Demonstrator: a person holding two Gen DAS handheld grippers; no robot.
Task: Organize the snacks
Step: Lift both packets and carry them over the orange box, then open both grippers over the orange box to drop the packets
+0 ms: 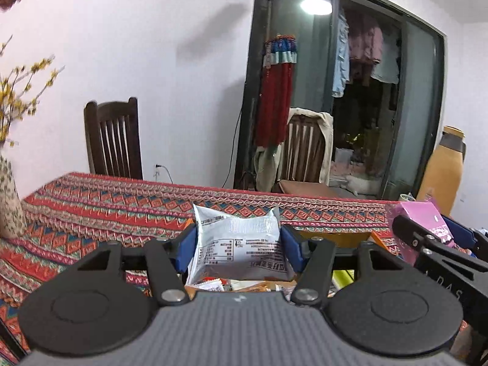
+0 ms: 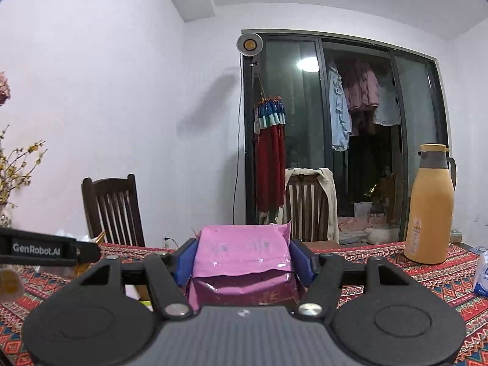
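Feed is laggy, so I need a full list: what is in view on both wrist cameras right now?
silver snack packet: one, grey-white, in the left tongs
pink snack packet: one, pink, in the right tongs
loose snacks: several, mixed colours, below the silver packet
tablecloth: one, red patterned, over the table
thermos: one, orange, right on the table
chairs: two, dark wood, behind the table
flower vase: one, patterned, left on the table
left tongs: black, blue pads, shut on the silver packet
right tongs: black, blue pads, shut on the pink packet
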